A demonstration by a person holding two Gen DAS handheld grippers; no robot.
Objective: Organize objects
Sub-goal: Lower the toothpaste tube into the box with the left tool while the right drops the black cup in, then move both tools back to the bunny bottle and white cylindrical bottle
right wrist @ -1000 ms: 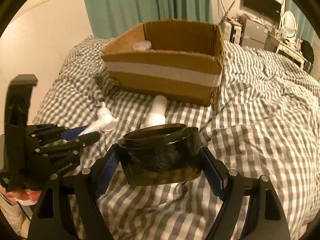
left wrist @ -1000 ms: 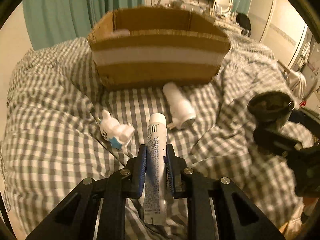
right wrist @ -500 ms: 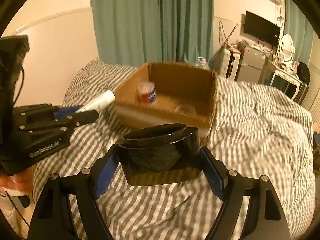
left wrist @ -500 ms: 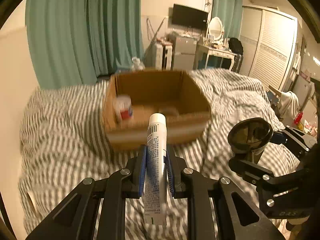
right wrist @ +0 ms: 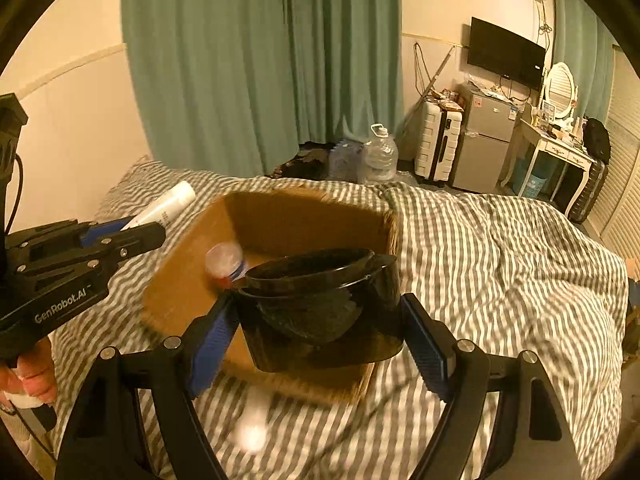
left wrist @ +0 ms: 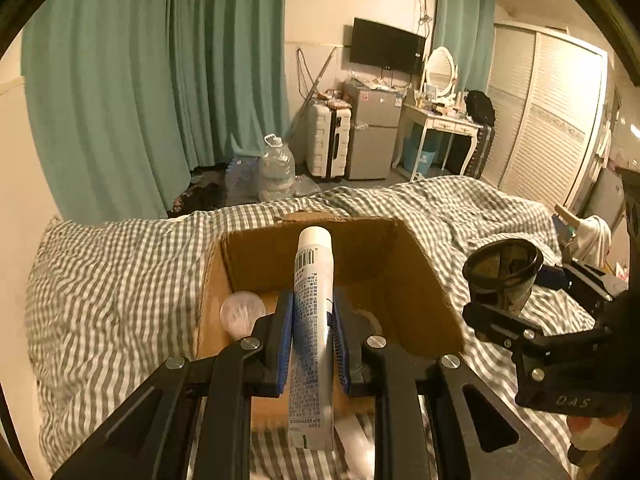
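Note:
My left gripper (left wrist: pixel 312 340) is shut on a white tube (left wrist: pixel 314 320) with blue print, held over the near edge of an open cardboard box (left wrist: pixel 424 288) on the bed. My right gripper (right wrist: pixel 320 332) is shut on a black container (right wrist: pixel 320 304), held just above the box's near wall (right wrist: pixel 180 280). A small can with a pale lid (left wrist: pixel 242 312) stands inside the box at its left; it also shows in the right wrist view (right wrist: pixel 224 260). The left gripper with the tube (right wrist: pixel 164 208) shows at the left of the right wrist view.
The box sits on a grey-checked duvet (left wrist: pixel 112 272). A white bottle (right wrist: pixel 252 420) lies blurred on the duvet in front of the box. Beyond the bed are teal curtains (left wrist: pixel 160 80), water jugs (left wrist: pixel 276 168), a suitcase, a fridge and a dressing table.
Both grippers have risen and moved forward with their loads, from low over the duvet to above the box's near edge. The box interior is now in view.

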